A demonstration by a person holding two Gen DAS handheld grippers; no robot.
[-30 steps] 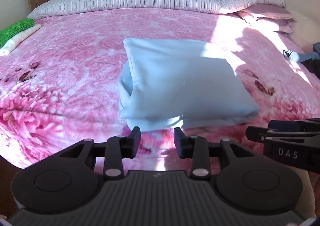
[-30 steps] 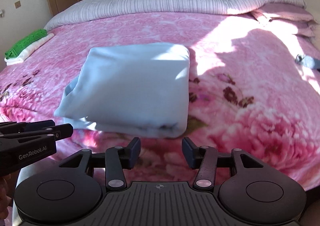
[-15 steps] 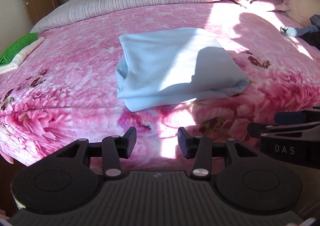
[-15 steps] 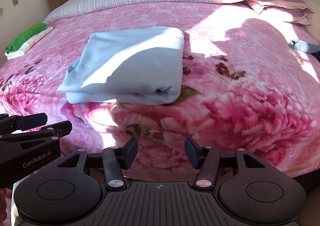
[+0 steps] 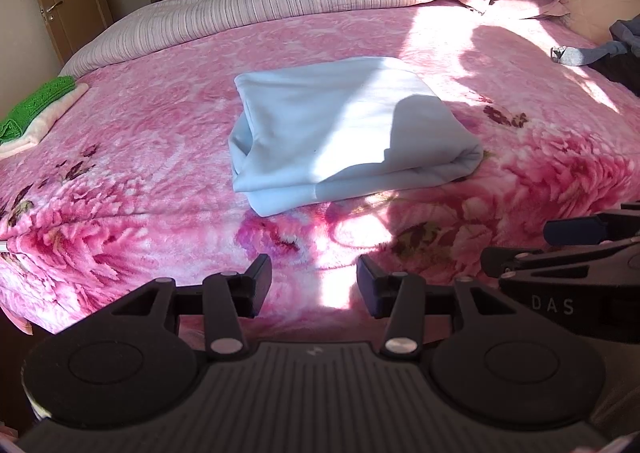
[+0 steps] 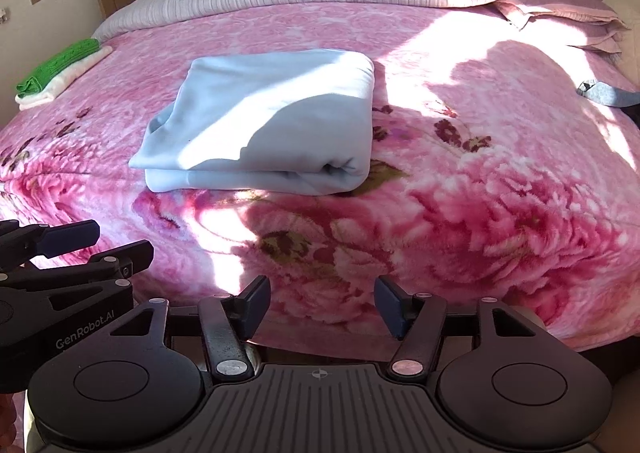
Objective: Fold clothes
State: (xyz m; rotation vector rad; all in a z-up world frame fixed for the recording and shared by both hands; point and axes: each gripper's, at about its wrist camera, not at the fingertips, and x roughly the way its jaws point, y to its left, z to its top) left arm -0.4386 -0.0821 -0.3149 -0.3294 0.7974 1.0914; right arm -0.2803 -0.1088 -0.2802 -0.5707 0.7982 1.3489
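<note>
Left gripper [image 5: 314,279]: jaws parted wide, nothing between them, held low over the near edge of the bed. Right gripper [image 6: 322,301]: same, spread and empty, just beside the left one; each shows in the other's view at the frame edge.

Ahead of both, well apart from the fingertips, the light blue garment [image 5: 340,133] lies on the pink floral blanket [image 5: 140,173] as a compact folded bundle, several layers thick. Its near right corner shows a rolled, tucked end in the right wrist view; the left side gapes a little, with a loose lip of fabric.

I judge the fold on this piece done, or nearly. If I tidy it, I go for that slack left lip: come in low and flat, pinch only the top layers, draw them square with the edge beneath. Grabbing the whole stack would drag it across the plush pile.

Strong sun and a hard shadow cross the top, so I cannot tell if small creases remain there.

A green-and-cream stack [image 6: 60,71] sits at the far left edge; more dark clothing [image 5: 624,53] at far right, possibly next.
</note>
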